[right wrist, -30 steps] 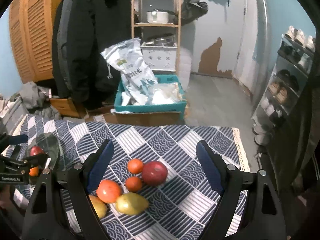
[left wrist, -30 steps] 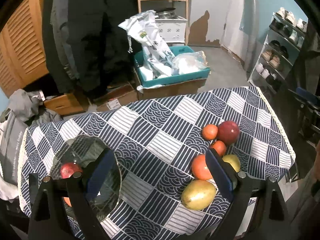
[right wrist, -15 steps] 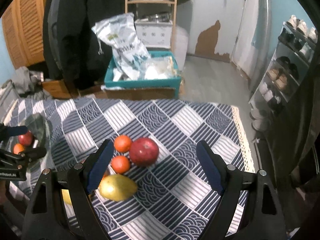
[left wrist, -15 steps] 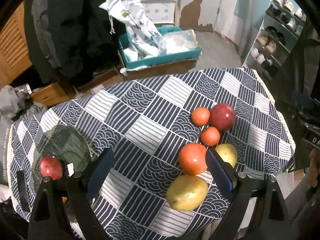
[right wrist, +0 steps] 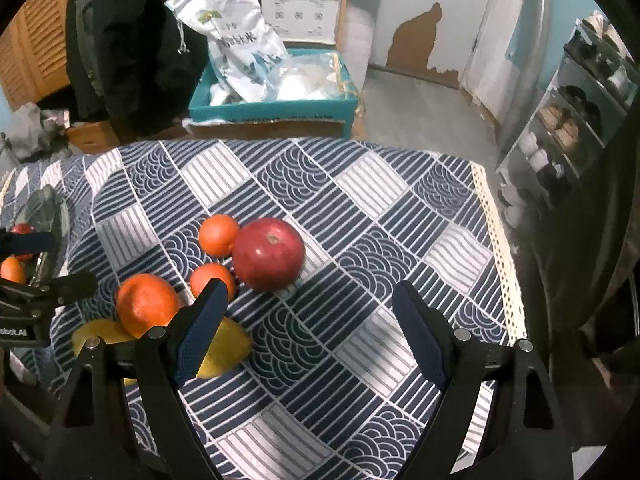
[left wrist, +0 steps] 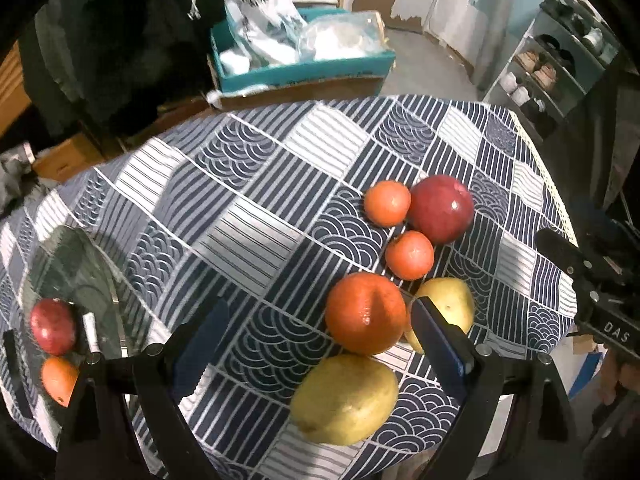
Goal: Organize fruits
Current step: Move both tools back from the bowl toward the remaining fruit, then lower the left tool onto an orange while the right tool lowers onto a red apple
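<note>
Glass, clear and shallow, formed the plate (left wrist: 72, 264) at the left edge of the table; it already held one small red fruit (left wrist: 53, 326) and one small orange fruit (left wrist: 59, 380). Six loose fruits sat clustered on the blue-and-white patterned tablecloth (left wrist: 260, 208), toward the right side. Counted: one large red apple (right wrist: 269, 254), one large orange (left wrist: 365, 314), two small tangerines (left wrist: 387, 203) touching or just beside the apple, and two yellow-green pears (left wrist: 344, 398).

Both claws were spread wide and gripped nothing. The left gripper (left wrist: 316, 344) hung above the cloth with the large orange and the nearer pear between or just beside its pads. The right gripper (right wrist: 310, 330) hovered over bare cloth, the apple just ahead of it.

By appearance, each fruit was firm, round and fairly light (the apple and the orange probably heaviest). Smooth, shiny skins suggested a slippery hold, and any of them would likely roll if nudged. The pears and tangerines could bruise under a hard squeeze. A hold across the widest middle of a fruit looked safest, with the pads on opposite sides. The glass plate seemed fragile, so fruit would need setting down gently.
</note>
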### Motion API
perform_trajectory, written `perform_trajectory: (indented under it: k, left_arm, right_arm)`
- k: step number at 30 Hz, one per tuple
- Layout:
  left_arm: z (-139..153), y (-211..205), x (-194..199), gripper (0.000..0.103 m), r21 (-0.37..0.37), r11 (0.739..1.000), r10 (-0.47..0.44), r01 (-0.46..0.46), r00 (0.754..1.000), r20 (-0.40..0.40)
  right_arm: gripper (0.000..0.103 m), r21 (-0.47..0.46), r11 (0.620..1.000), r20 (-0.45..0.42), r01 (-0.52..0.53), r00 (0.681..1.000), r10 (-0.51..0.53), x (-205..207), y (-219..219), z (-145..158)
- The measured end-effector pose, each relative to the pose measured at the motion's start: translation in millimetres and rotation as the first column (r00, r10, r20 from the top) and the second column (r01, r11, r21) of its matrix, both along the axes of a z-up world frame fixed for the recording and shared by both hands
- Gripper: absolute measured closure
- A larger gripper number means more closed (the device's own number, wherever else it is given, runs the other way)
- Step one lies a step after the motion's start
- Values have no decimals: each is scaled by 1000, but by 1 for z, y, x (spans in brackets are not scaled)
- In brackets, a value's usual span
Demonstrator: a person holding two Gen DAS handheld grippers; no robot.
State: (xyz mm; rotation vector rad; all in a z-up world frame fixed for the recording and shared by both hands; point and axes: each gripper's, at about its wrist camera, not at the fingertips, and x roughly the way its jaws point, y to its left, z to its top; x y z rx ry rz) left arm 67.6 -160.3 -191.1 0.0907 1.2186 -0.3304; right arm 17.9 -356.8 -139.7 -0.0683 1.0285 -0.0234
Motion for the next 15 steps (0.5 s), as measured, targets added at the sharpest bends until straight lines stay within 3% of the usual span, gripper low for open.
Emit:
perform_trajectory:
  k: [6,15]
  left_arm:
    - [-31,-6,13,10,-11,1000,17,-18,995,-93]
    - [-55,-14,20,11,-41,999,16,-24,981,-195]
  right_arm:
    - [19,-8,1000,-22,9,1000,-9,3,-2,-10]
    - [19,-11,1000,-31,12,999,-12,5,-5,-15]
